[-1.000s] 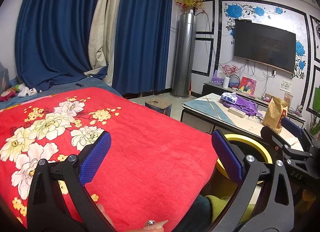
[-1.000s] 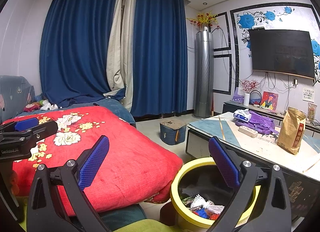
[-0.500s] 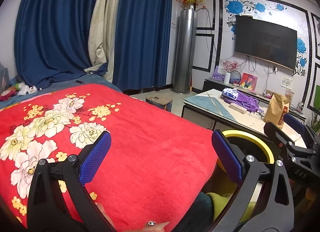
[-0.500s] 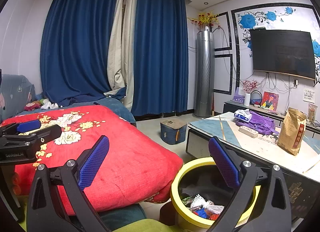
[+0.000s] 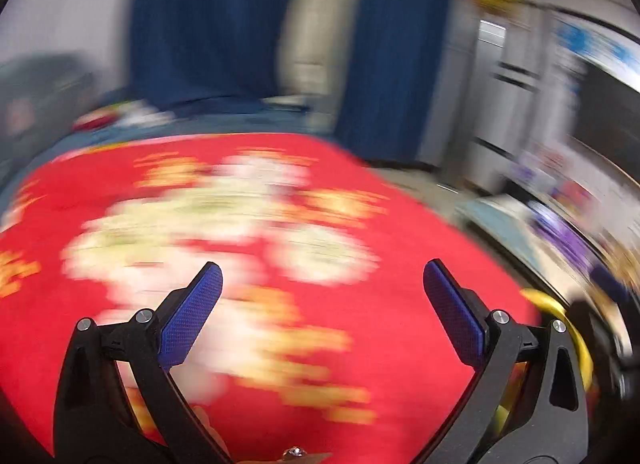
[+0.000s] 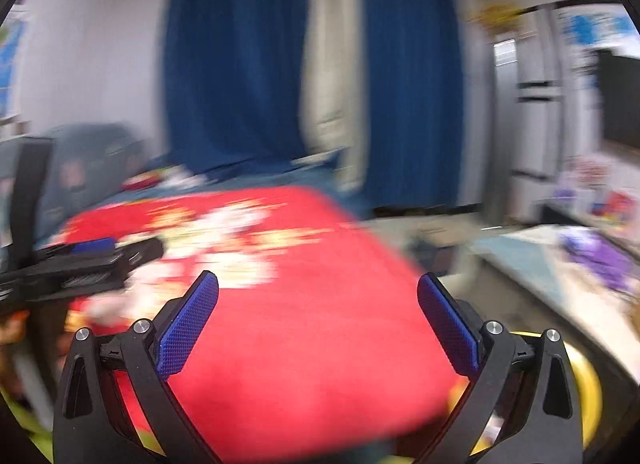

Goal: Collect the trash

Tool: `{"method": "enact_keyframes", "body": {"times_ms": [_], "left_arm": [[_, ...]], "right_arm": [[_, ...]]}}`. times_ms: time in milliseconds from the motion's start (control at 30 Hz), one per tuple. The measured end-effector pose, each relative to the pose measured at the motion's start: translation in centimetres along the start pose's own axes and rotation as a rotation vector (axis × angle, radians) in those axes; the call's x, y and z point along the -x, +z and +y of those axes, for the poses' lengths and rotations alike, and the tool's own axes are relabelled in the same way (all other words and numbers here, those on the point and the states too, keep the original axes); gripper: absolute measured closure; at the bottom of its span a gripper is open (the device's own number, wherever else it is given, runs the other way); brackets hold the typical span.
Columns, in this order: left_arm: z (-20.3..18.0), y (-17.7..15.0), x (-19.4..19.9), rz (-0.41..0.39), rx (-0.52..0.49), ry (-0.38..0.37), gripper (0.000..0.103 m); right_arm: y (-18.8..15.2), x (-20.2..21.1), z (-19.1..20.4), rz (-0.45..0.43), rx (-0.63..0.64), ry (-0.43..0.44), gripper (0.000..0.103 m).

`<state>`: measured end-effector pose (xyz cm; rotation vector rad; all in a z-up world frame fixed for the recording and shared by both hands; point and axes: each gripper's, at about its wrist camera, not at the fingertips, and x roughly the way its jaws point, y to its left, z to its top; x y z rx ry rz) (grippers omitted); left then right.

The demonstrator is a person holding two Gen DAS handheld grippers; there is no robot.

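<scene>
Both views are smeared by motion. My left gripper (image 5: 322, 276) is open with nothing between its blue pads, pointing over the red flowered blanket (image 5: 248, 248). My right gripper (image 6: 318, 284) is open and empty too, above the same blanket (image 6: 304, 316). The yellow-rimmed trash bin (image 5: 560, 324) shows only as a sliver at the right edge of the left wrist view, and its rim (image 6: 588, 388) peeks out behind the right finger at the lower right of the right wrist view. The left gripper (image 6: 80, 260) appears at the left of the right wrist view. No trash is sharp enough to make out.
Blue curtains (image 6: 248, 63) hang behind the bed. A low table (image 6: 560, 280) with purple things on it stands at the right, with the dark TV (image 6: 620, 99) on the wall above. A fingertip (image 5: 316, 458) shows at the bottom edge of the left wrist view.
Both cameras have swung to the left: the bin and table slid toward the right edge and the blanket now fills the middle. Both grippers stay open and empty.
</scene>
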<state>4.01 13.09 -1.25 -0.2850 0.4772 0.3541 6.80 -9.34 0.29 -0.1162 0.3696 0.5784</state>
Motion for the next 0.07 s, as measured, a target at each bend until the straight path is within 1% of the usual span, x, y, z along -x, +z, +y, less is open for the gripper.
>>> {"method": "enact_keyframes", "body": {"times_ms": [33, 67], "left_arm": [[2.7, 0.6, -0.1, 0.003, 0.033, 0.077, 0.011], [6.8, 1.2, -0.4, 0.032, 0.077, 0.205, 0.011]], "right_arm": [[0.9, -2.6, 3.2, 0.069, 0.043, 0.106, 0.006], [1.4, -4.6, 6.3, 0.132, 0.082, 0.197, 0.006]]}}
